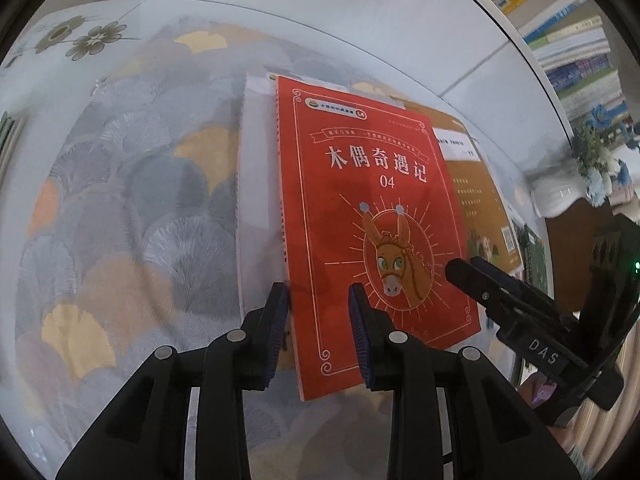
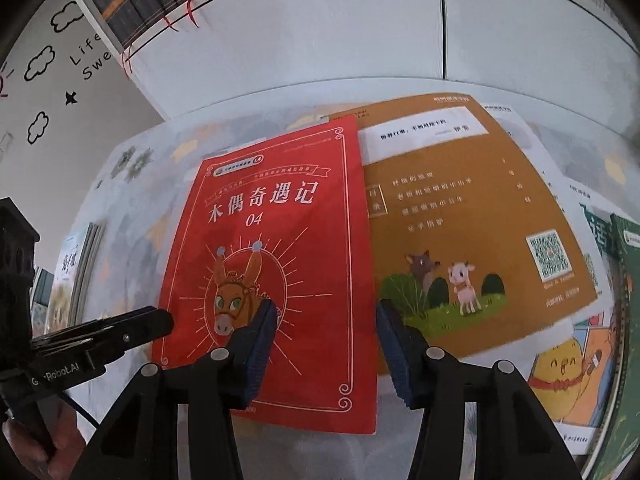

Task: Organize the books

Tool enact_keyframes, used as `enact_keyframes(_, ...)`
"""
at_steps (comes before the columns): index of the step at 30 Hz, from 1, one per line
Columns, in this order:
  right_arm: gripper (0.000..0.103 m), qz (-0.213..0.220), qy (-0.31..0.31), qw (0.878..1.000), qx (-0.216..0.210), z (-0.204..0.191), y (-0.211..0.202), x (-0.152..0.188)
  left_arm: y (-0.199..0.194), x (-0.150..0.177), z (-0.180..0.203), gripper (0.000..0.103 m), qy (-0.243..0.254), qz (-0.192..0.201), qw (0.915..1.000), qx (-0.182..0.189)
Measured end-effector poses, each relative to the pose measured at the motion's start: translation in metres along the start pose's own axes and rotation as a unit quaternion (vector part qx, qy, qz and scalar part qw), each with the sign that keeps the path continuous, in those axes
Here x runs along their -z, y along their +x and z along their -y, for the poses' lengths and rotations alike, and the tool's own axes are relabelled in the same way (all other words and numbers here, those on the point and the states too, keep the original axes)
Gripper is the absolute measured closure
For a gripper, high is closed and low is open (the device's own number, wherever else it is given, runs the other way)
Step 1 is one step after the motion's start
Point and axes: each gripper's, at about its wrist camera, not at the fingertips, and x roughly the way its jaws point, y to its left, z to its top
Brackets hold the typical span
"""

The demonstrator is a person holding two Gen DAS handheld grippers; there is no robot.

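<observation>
the red paperback with the donkey on its cover lies flat on top of the spread, on the fan-patterned tablecloth, overlapping a white spiral-bound booklet on one side and a mustard-brown picture book with a calf and a wolf on the other. further toward the table's right edge sit a yellow-chick picture book and a green-covered book, all loose and fanned out, so nothing looks stacked yet. the sorting seems barely begun. the left gripper hangs over the red book's spine edge near its lower corner, jaws partly apart, one pad either side of that edge, pressing nothing that i can see. the right gripper hovers over the opposite long edge, jaws also apart and empty. a white cabinet stands behind the table, with shelved books above. likely next: squaring or lifting the red book from both sides.
</observation>
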Motion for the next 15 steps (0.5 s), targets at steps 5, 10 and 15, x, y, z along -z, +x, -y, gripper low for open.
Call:
enact_keyframes(5, 0.052, -0.017, 0.002, 1.000, -0.009, 0.002, -0.023, 0.027, -0.009, 0.037, 0.004, 0.076, 0.008, -0.025, 0.9991, 0.032)
enact_keyframes(10, 0.052, -0.042, 0.001, 0.999, -0.010, 0.000, -0.048, 0.086, -0.023, 0.102, 0.006, 0.076, 0.014, -0.061, 0.9964, 0.057)
enact_keyframes(15, 0.053, -0.095, 0.000, 0.995, -0.009, 0.008, -0.058, 0.150, -0.028, 0.158, 0.007, 0.076, 0.025, -0.092, 0.9927, 0.074)
